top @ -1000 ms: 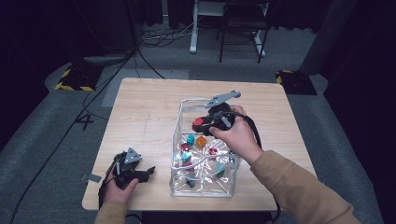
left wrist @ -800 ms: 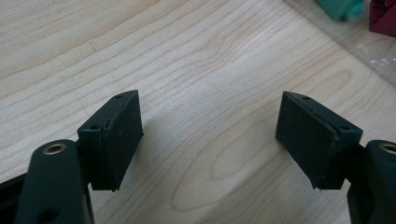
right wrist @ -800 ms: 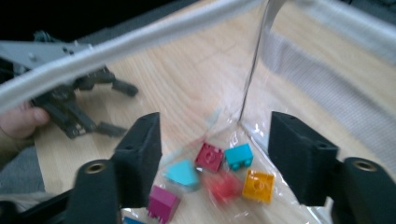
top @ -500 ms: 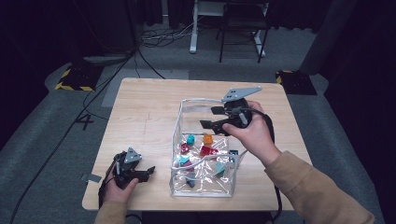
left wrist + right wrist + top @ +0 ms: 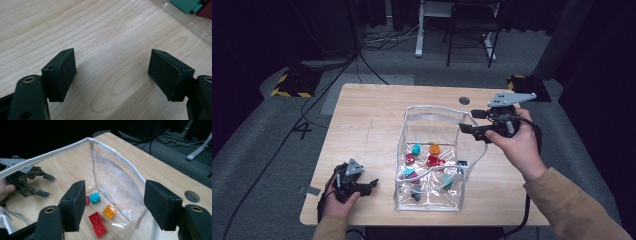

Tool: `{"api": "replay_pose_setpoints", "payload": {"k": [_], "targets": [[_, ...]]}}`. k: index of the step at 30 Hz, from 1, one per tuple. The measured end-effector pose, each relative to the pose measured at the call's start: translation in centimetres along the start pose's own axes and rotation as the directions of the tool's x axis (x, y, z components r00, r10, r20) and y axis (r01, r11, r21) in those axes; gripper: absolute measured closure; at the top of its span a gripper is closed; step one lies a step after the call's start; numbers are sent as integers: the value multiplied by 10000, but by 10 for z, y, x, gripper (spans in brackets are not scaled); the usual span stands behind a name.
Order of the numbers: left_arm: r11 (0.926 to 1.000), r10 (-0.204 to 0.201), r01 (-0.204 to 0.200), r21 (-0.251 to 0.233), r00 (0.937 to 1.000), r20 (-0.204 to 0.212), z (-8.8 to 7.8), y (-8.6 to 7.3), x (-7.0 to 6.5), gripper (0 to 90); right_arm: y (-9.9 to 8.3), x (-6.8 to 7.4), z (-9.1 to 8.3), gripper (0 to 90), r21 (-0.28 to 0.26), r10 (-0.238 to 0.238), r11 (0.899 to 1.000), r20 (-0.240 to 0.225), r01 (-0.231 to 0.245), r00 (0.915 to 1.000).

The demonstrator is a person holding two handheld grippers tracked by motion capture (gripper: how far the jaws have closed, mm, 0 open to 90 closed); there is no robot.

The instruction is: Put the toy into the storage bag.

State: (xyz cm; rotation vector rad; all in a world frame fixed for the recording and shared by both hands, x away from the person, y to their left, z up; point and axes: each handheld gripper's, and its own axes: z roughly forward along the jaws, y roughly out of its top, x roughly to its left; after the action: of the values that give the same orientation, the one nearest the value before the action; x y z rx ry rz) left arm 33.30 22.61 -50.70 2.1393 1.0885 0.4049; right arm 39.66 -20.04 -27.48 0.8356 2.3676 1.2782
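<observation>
Left gripper (image 5: 368, 185) hasn't budged, parked low on the worktop (image 5: 362, 130) with jaws spread and empty. The clear bag (image 5: 432, 165) sits mid-worktop holding the bricks (image 5: 433, 161). Right gripper (image 5: 472, 121) has pulled up and out to the bag's far-right rim; its jaws just opened, now wide with nothing between them.

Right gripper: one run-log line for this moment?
right gripper: open, empty, above rim | clear plastic bag: upright, holds coloured toy bricks | left gripper: open, resting on wooden table
</observation>
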Motion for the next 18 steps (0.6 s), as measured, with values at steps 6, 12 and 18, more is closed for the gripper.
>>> {"api": "replay_pose_setpoints", "payload": {"k": [6, 12, 18], "targets": [[10000, -33, 33, 11, 10000, 28, 0, 0, 0, 232, -14, -16, -23, 347, -105, 329, 9994, 413, -325, 9986], [10000, 3, -3, 6, 10000, -30, 0, 0, 0, 232, -32, -32, -40, 335, -199, 850, 9963, 730, -837, 9937], [10000, -15, 15, 5, 10000, -57, 0, 0, 0, 232, -53, -45, -52, 335, -53, 986, 9951, 1319, -988, 9863]]}}
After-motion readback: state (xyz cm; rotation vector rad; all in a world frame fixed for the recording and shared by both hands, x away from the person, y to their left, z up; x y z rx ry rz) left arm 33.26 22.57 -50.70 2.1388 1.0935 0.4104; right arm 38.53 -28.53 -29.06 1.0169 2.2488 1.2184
